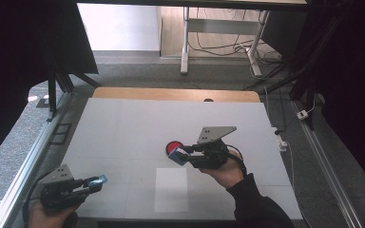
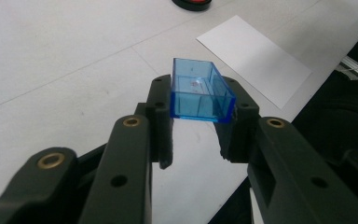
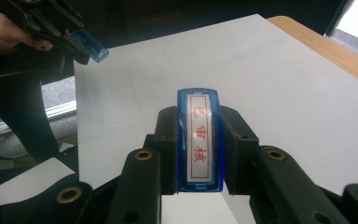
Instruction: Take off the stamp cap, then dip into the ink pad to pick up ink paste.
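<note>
Left claw (image 1: 96, 181) at near-left corner of white counter (image 1: 123, 128), clamped on clear blue plastic cap (image 2: 200, 91), 2 jaws pressing its 2 long sides. Cap open side up in left gripper view, hollow, held clear of counter surface. Same cap seen far off in right gripper view (image 3: 89, 48), poking out of left claw (image 3: 77, 42), person's left hand (image 3: 2, 30) behind it. Left hand (image 1: 45, 213) at bottom-left edge of high view, cable trailing from gripper.

White paper sheet (image 1: 171, 189) flat on counter, near-centre, between the 2 grippers. Also in left gripper view (image 2: 256, 58), beyond cap to the right.

Right claw (image 1: 183, 153) past the sheet, mid-counter, clamped on blue stamp body (image 3: 200, 140) with white label, red characters in red border. Jaws tight against both long sides. Stamp (image 1: 177, 156) held just above counter, tip pointing left. Right hand (image 1: 228, 172) and dark sleeve (image 1: 256, 204) coming in from bottom right.

Round red ink pad in black case (image 1: 173, 147) on counter, just beside and behind stamp; touching or not, cannot tell. Edge of it at top of left gripper view (image 2: 192, 3).

Wooden strip (image 1: 176, 94) along far counter edge.
</note>
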